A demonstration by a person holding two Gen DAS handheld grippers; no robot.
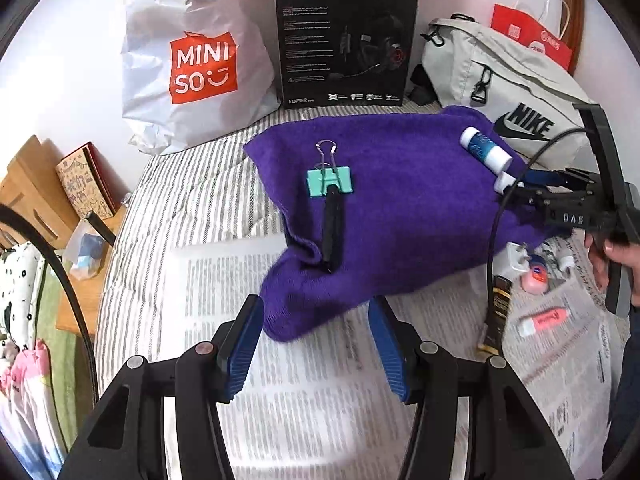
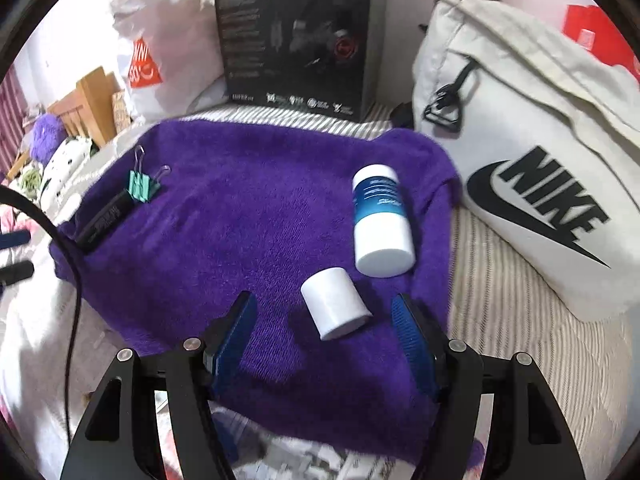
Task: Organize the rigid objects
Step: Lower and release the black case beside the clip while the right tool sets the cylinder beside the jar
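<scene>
A purple towel [image 1: 392, 216] lies on the bed. On it rest a teal binder clip [image 1: 330, 182], a black pen-like tube [image 1: 333, 228] and a blue-and-white bottle [image 1: 485, 148] on its side. My left gripper [image 1: 316, 308] stands open above the towel's near edge and the newspaper [image 1: 300, 392], holding nothing. In the right wrist view my right gripper [image 2: 324, 304] is open over the towel [image 2: 248, 240]. A small white cylinder [image 2: 335, 304] lies between its jaws with a gap on each side, just below the bottle [image 2: 382, 220]. The clip [image 2: 143, 189] sits far left.
At the back stand a Miniso bag [image 1: 192, 60], a black headset box [image 1: 344, 40], a Nike bag [image 1: 500, 80] and a red paper bag [image 1: 532, 36]. A white plug [image 1: 516, 256], pink jar [image 1: 534, 278], pink tube [image 1: 542, 320] and a dark stick [image 1: 496, 312] lie on the newspaper at right.
</scene>
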